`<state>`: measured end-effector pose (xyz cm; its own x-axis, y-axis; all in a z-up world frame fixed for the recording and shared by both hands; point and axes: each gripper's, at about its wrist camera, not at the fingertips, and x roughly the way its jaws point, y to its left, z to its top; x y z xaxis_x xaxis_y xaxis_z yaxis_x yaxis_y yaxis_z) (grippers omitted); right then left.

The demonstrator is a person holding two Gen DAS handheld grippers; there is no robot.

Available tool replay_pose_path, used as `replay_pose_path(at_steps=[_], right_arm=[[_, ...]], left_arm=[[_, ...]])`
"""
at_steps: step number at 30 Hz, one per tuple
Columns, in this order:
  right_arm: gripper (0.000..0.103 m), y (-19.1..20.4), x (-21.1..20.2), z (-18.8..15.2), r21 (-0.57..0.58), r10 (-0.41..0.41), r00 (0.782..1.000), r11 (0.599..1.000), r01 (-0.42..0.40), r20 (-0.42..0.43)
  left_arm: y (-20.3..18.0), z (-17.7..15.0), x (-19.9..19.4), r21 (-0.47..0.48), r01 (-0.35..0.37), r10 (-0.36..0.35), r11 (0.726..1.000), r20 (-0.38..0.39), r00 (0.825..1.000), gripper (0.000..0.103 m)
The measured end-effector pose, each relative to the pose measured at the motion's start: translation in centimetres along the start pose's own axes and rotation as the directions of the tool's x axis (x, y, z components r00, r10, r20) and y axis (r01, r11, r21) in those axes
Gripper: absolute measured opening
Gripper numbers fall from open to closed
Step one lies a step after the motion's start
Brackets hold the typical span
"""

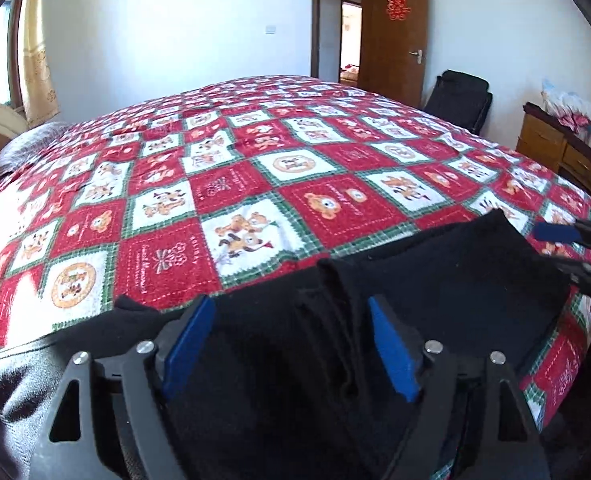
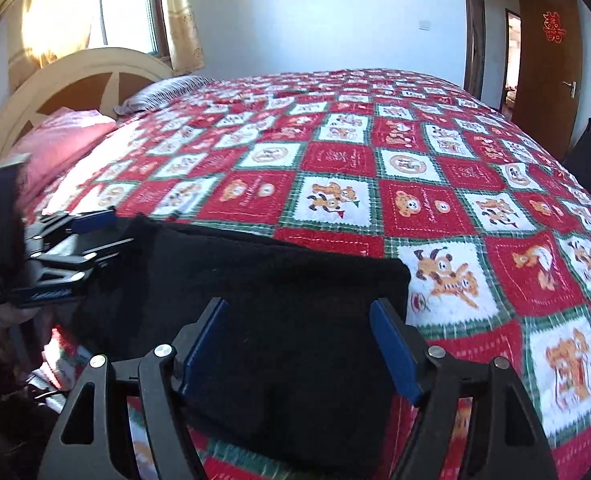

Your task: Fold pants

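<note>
Pants (image 2: pixel 279 308), black and bunched, lie at the near edge of the bed (image 2: pixel 415 184), on its red patchwork quilt (image 1: pixel 255 184). The left hand-held gripper (image 1: pixel 291 340) and the right hand-held gripper (image 2: pixel 299 344) both hover over the fabric, jaws spread wide, grasping nothing.

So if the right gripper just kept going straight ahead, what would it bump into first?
Probably the black pants. The right gripper is open and points along the bed, with the dark fabric spread right between and ahead of its fingers. Past that lies only the red patchwork bedspread. Its height above the fabric is hard to judge.
</note>
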<state>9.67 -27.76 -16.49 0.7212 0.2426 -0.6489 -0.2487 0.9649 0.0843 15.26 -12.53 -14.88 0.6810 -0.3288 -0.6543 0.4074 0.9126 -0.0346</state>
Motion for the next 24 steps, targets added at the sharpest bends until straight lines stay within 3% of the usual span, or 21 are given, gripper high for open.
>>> replay_pose_path(at_steps=[2,8,19,24], right_arm=[[0.074,0.9,-1.2,-0.9,-0.02,0.024,1.0,1.0,-0.024,-0.007],[0.075,0.9,0.5,-4.3,-0.035,0.065,0.99,0.997,-0.069,-0.122],[0.075,1.6,0.1,-4.4,-0.056,0.036,0.994,0.998,-0.042,-0.105],[0.075,3.4,-2.3,-2.9,-0.067,0.002,1.0,0.998,-0.002,-0.003]], left_arm=[[0.4,-0.1,0.2,-0.021,-0.01,0.01,1.0,-0.005,1.0,0.092],[0.5,-0.7,1.1,-0.026,-0.009,0.008,1.0,-0.03,1.0,0.095],[0.7,-1.1,0.9,-0.027,0.014,-0.015,1.0,-0.034,0.999,0.099],[1.2,-1.2,-0.1,-0.047,0.022,-0.023,0.999,-0.023,0.999,0.099]])
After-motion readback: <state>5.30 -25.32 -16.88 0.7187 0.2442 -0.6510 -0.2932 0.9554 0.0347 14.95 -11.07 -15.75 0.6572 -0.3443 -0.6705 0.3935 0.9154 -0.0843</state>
